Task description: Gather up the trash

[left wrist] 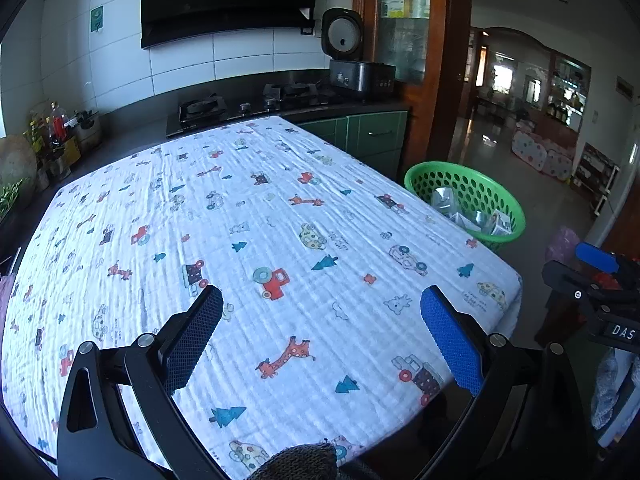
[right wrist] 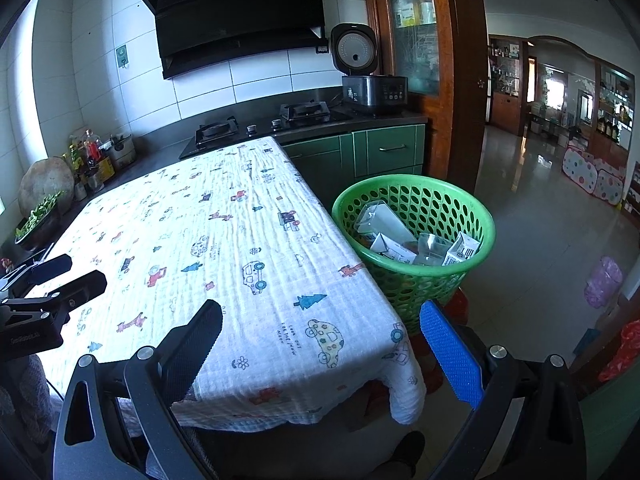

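Observation:
A green perforated basket (right wrist: 416, 200) stands on the floor past the table's right edge and holds several cartons and clear plastic pieces (right wrist: 420, 246). It also shows in the left wrist view (left wrist: 468, 184). The table (left wrist: 260, 240) carries a white cloth printed with cartoon cars and giraffes; I see no loose trash on it. My left gripper (left wrist: 322, 320) is open and empty above the near part of the cloth. My right gripper (right wrist: 322, 344) is open and empty over the table's near right corner, short of the basket.
A dark counter with a gas hob (right wrist: 264, 124) and a rice cooker (right wrist: 374, 88) runs behind the table. Bottles and jars (right wrist: 96, 156) stand at the left. Green cabinets (right wrist: 384, 152) and a wooden door frame (right wrist: 460, 80) lie behind the basket. A tiled floor (right wrist: 540, 240) opens to the right.

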`<act>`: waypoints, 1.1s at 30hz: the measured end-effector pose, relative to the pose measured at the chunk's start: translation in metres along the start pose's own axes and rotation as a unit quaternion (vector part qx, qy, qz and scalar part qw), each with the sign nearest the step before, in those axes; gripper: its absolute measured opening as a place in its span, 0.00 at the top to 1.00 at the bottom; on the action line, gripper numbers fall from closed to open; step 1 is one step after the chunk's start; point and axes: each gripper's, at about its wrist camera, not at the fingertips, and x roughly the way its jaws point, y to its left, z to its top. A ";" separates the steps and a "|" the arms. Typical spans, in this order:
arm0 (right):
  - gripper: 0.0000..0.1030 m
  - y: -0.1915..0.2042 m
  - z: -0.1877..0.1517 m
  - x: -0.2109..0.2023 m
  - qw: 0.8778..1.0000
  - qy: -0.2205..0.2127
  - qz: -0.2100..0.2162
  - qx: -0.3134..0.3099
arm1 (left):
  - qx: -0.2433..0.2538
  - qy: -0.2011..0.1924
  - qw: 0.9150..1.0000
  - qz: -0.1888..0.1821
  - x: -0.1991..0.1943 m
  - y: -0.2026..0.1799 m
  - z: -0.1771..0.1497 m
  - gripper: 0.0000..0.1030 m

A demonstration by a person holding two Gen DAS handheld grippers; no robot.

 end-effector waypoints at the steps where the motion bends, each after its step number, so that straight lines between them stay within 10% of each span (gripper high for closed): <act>1: 0.07 0.000 0.000 0.000 1.000 0.000 0.001 -0.001 | 0.000 0.000 1.000 0.001 0.000 0.000 0.000 0.05; 33: 0.07 0.002 -0.001 0.002 1.000 0.002 0.010 -0.002 | 0.002 0.008 1.000 0.009 0.003 -0.001 -0.001 0.05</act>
